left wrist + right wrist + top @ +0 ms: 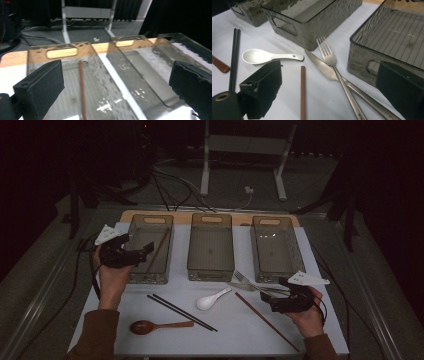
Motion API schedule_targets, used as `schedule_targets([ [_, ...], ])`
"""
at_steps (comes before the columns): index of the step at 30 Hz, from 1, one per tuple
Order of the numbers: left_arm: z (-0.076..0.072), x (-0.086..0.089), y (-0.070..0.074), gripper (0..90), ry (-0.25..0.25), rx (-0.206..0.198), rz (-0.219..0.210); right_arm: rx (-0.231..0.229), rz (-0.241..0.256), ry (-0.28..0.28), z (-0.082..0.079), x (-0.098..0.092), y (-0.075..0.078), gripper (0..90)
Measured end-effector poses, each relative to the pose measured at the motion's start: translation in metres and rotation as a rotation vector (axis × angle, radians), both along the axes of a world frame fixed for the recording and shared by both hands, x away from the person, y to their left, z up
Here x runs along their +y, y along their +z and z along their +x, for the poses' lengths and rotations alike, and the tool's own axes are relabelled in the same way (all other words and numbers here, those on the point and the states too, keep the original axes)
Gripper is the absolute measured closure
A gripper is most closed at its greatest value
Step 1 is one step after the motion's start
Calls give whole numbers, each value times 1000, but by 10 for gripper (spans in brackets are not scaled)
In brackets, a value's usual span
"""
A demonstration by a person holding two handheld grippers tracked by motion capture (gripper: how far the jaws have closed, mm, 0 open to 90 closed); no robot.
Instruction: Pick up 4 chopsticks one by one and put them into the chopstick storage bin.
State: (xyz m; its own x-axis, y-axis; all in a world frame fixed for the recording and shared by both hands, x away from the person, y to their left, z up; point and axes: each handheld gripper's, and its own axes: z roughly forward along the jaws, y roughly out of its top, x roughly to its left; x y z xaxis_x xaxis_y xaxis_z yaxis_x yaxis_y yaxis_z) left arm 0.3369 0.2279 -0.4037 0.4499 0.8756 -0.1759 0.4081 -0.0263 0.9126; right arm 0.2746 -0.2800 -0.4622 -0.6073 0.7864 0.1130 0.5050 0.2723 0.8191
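Three clear grey bins stand in a row at the back: left bin (146, 279), middle bin (210, 276), right bin (272, 278). One brown chopstick (159, 249) (82, 90) lies in the left bin. My left gripper (142, 254) (117, 82) hovers open over that bin, nothing between its jaws. My right gripper (267, 301) (332, 85) is open low over the table, its jaws either side of the handles of a steel fork (247, 281) (329, 57) and a knife (240, 286) (322, 66). A second brown chopstick (265, 320) (303, 92) lies just to its left.
On the white mat (225, 335) lie a white ceramic spoon (211, 300) (262, 56), a pair of black chopsticks (182, 312) (234, 55) and a brown wooden spoon (150, 326). Cables and a white stand are on the floor behind the table.
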Motion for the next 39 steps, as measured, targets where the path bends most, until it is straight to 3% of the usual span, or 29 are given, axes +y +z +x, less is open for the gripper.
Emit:
schedule_targets([
  [7, -30, -9, -8, 8, -45, -42, 12, 27, -41, 20, 1, 5, -3, 69],
  [15, -56, -13, -20, 8, -57, -50, 12, 72, -91, 40, 4, 11, -7, 76],
  [21, -69, -18, -29, 8, -59, -50, 33, 109, -148, 62, 3, 18, -12, 114],
  [26, -74, -16, -33, 8, -58, -44, 19, 138, -200, 93, 0, 25, -17, 163],
  [33, -76, -13, -37, 8, -48, -31, 10, 159, -248, 113, -4, 32, -29, 367],
  [39, -75, -14, -38, 8, -46, -28, 5, 204, -264, 163, -8, 37, -38, 560],
])
